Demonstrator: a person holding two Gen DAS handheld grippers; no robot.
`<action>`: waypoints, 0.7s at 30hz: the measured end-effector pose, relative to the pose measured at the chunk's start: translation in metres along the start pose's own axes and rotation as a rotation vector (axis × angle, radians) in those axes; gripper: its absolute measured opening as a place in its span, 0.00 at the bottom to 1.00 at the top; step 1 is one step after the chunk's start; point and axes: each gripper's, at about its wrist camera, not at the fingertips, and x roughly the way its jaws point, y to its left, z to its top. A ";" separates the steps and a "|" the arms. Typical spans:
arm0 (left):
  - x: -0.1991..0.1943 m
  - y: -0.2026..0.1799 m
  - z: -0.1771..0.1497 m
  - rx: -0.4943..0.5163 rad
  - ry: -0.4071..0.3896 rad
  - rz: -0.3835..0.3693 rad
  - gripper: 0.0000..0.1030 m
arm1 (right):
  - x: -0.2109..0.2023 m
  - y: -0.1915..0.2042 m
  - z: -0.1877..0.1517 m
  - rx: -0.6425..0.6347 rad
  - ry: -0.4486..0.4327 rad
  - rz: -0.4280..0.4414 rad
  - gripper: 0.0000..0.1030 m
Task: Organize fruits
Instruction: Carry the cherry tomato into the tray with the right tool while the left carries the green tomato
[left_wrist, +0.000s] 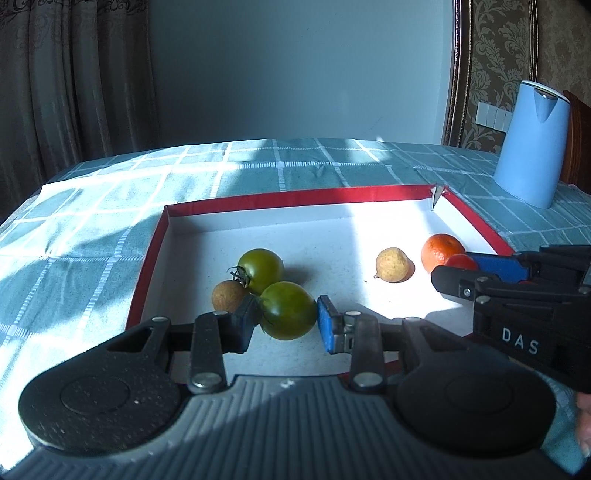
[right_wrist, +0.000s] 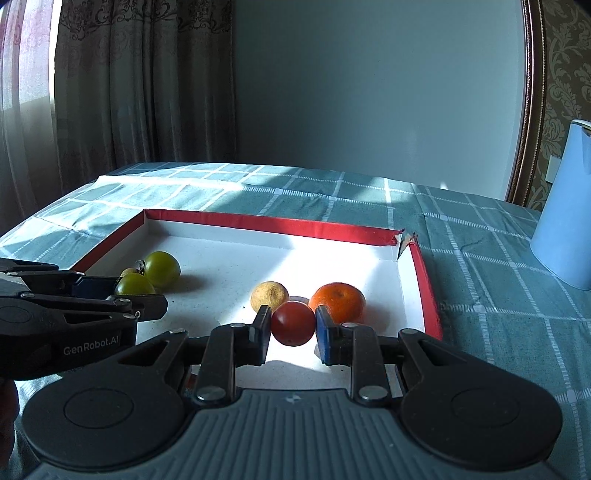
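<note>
A shallow white tray with a red rim (left_wrist: 295, 194) (right_wrist: 280, 223) lies on the checked tablecloth. My left gripper (left_wrist: 286, 317) is shut on a green tomato (left_wrist: 286, 310) (right_wrist: 135, 285) at the tray's near left. A second green tomato (left_wrist: 260, 269) (right_wrist: 161, 268) and a small tan fruit (left_wrist: 227, 295) touch it. My right gripper (right_wrist: 293, 325) is shut on a red tomato (right_wrist: 293, 323) (left_wrist: 460, 261) at the tray's near right. An orange (right_wrist: 338, 301) (left_wrist: 441, 251) lies just behind it. A tan round fruit (right_wrist: 269, 295) (left_wrist: 393, 264) lies to its left.
A light blue kettle (left_wrist: 530, 142) (right_wrist: 565, 218) stands on the cloth to the right of the tray. The tray's far right corner (left_wrist: 437, 194) is torn. A curtain and a grey wall stand behind the table.
</note>
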 end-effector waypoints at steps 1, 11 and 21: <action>0.001 0.000 0.000 0.000 0.001 0.002 0.31 | 0.002 0.001 0.000 0.000 0.006 0.003 0.24; 0.016 -0.001 0.004 -0.001 0.018 0.040 0.31 | 0.030 0.003 0.004 0.012 0.066 -0.006 0.24; 0.029 0.007 0.008 -0.038 0.030 0.082 0.32 | 0.047 0.006 0.012 0.043 0.079 -0.019 0.24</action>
